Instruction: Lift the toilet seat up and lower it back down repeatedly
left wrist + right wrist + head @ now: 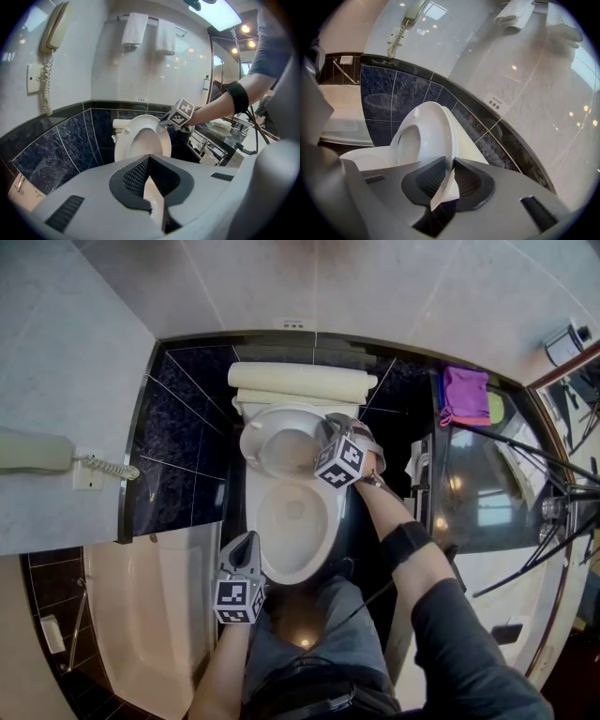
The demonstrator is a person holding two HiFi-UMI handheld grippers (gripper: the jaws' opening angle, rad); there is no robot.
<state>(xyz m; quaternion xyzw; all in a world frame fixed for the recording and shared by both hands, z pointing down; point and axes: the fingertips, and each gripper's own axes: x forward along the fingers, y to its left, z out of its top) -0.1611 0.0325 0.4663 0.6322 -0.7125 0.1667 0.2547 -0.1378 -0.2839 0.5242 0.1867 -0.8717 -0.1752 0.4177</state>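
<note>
Pinching the raised toilet seat (433, 129) by its rim, right gripper (450, 163) probably lowers it next, slowly; left gripper (149, 157) hangs closed, empty.

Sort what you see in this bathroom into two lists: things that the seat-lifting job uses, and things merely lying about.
Used in the job: toilet seat, raised and gripped at its edge by the right gripper; toilet bowl.

Lying about: wall phone; towels; purple cloth; bathtub.
</note>
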